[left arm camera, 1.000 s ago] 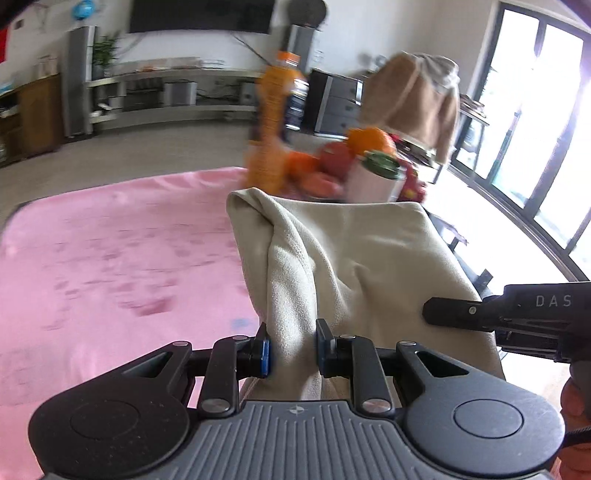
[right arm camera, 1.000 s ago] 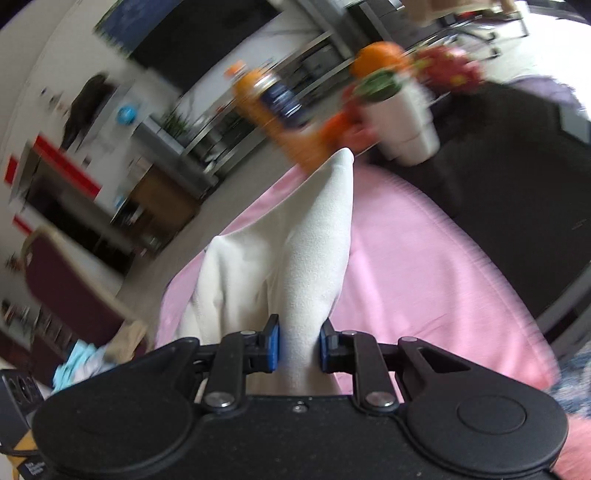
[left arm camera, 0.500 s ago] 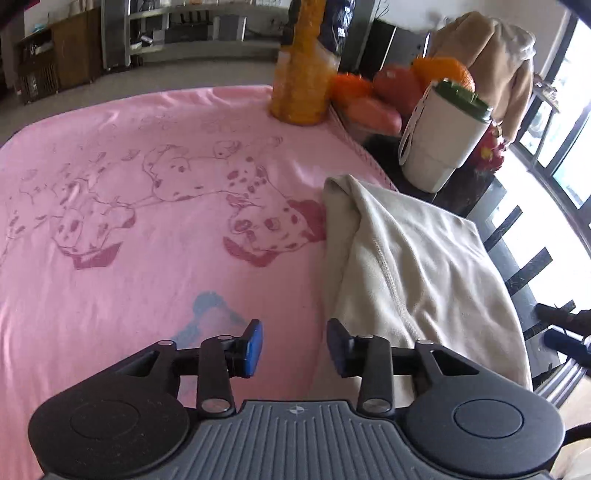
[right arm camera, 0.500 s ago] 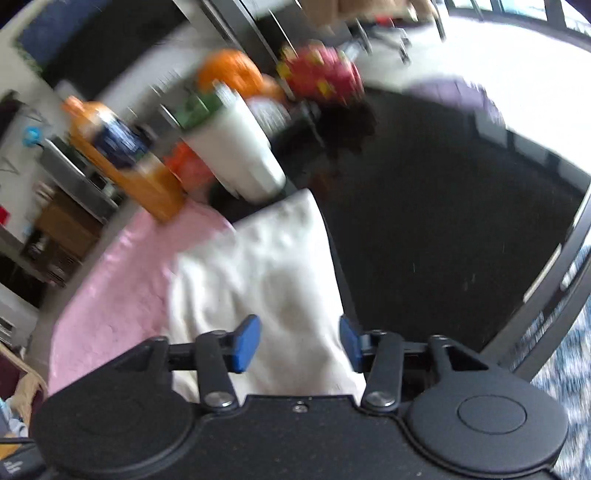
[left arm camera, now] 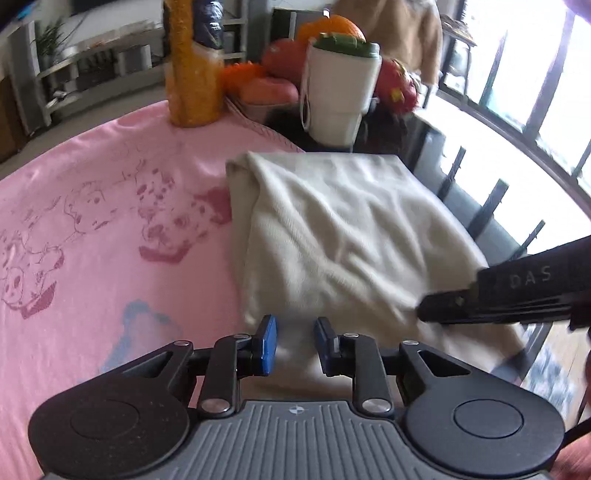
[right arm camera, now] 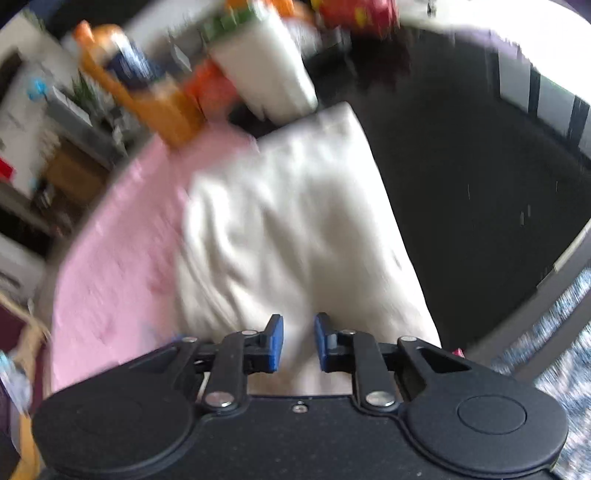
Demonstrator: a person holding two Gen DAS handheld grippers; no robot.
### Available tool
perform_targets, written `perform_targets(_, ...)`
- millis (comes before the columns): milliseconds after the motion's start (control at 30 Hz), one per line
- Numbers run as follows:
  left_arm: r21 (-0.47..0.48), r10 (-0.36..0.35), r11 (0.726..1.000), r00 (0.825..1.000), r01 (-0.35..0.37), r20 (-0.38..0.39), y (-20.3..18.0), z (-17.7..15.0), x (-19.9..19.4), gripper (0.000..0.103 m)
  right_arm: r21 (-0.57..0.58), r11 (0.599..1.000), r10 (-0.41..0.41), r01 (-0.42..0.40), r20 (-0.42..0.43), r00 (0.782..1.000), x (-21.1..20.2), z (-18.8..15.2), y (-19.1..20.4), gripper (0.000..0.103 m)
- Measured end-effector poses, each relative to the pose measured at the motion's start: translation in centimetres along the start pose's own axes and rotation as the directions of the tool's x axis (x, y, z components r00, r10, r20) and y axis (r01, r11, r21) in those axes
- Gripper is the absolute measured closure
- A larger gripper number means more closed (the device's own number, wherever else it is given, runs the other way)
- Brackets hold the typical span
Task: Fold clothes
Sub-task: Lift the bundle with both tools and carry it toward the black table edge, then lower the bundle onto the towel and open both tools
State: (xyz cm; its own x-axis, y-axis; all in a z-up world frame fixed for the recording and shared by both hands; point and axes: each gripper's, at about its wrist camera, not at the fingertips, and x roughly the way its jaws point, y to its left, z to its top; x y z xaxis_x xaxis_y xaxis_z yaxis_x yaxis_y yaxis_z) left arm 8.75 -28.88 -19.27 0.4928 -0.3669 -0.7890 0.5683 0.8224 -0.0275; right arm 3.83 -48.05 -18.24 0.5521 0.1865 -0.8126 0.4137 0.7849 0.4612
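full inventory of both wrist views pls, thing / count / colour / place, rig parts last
folded garment: 1, cream, lying on the right part of the blanket, near the table edge
blanket: 1, pink with spotted-dog print, spread over the table
cup: 1, white with green lid, behind the garment
juice bottle: 1, orange with dark label, far edge of the blanket
fruit: several pieces, orange and red, count unclear, behind the cup and bottle
draped cloth: 1, tan, over something in the background
shelving unit: 1, grey, against the far wall
left claw: 1, black with blue pads, open, at the garment's near edge
right claw: 1, black with blue pads, open, over the garment's near edge
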Motion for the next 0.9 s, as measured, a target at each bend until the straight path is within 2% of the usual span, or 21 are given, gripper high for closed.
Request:
perform_targets(67, 0.054, 0.009, 0.999, 1.0, -0.008, -0.019, 0.4, -0.9, -0.6, 0.075, -0.021, 1.0, -0.015, 0.014, -0.042, 0.999, -0.2, -1.0, -0.3, 0.091)
perform_targets(133, 0.058, 0.018, 0.998, 0.999, -0.016, -0.031, 1.2, -1.7, -1.3, 0.073, -0.005, 1.0, -0.016, 0.015, -0.034, 0.999, -1.5, -2.3, -0.8, 0.092)
perform_targets(200, 0.041, 0.005, 0.999, 1.0, -0.005, -0.013, 1.3, -1.6, -1.8, 0.078, 0.03, 0.999, -0.02, 0.02, 0.0, 1.0, -2.6, -3.4, -1.2, 0.088)
perform_targets(233, 0.031, -0.004, 1.0, 1.0, 0.004, -0.001, 1.3, -1.5, -2.1, 0.084, 0.038, 0.999, -0.019, 0.018, 0.029, 0.999, -3.3, -3.8, -1.3, 0.085)
perform_targets(367, -0.006, -0.039, 0.999, 0.998, 0.039, 0.049, 1.1, -0.9, -3.0, 0.083, 0.045, 0.993, 0.102, -0.107, 0.102, 0.989, -4.5, -4.0, -1.3, 0.084)
perform_targets(500, -0.026, -0.083, 0.996, 0.994, 0.085, 0.07, 0.2, -0.1, -2.8, 0.082, 0.013, 0.983, 0.182, -0.182, -0.008, 0.983, -1.8, -3.3, -0.3, 0.085)
perform_targets(567, -0.014, -0.08, 0.997, 0.996, 0.08, 0.027, -0.2, -0.3, -1.8, 0.076, -0.011, 0.992, 0.126, -0.127, -0.069, 0.99, -0.6, -3.4, 0.1, 0.086)
perform_targets(600, -0.005, -0.073, 0.997, 0.997, 0.073, 0.004, -0.4, -0.4, -1.4, 0.075, -0.018, 0.996, 0.09, -0.092, -0.091, 0.992, -0.1, -3.5, 0.1, 0.098)
perform_targets(667, 0.012, -0.061, 0.998, 0.997, 0.061, -0.042, -0.7, -0.7, -0.5, 0.073, 0.01, 0.996, 0.093, -0.093, -0.093, 0.991, -0.1, -3.4, -0.5, 0.098)
perform_targets(733, -0.001, -0.034, 0.999, 0.997, 0.034, -0.069, -0.6, -0.6, -1.1, 0.073, 0.064, 0.988, 0.147, -0.143, -0.053, 0.988, -0.8, -3.1, -1.4, 0.093)
perform_targets(800, -0.024, 0.003, 1.0, 0.996, -0.005, -0.086, -0.5, -0.4, -2.1, 0.073, 0.093, 0.978, 0.187, -0.188, 0.029, 0.982, -1.7, -2.8, -2.1, 0.079)
perform_targets(833, -0.036, 0.025, 0.999, 0.996, -0.028, -0.085, -0.4, -0.2, -2.9, 0.071, 0.104, 0.975, 0.19, -0.198, 0.085, 0.978, -2.4, -2.7, -2.3, 0.074)
perform_targets(867, -0.046, 0.043, 0.998, 0.996, -0.047, -0.079, -0.4, 0.0, -3.8, 0.06, 0.115, 0.973, 0.185, -0.202, 0.138, 0.973, -3.0, -2.6, -2.6, 0.073)
perform_targets(900, -0.057, 0.056, 0.997, 0.996, -0.06, -0.071, -0.5, 0.1, -4.6, 0.058, 0.123, 0.972, 0.178, -0.203, 0.186, 0.966, -3.5, -2.5, -2.7, 0.072)
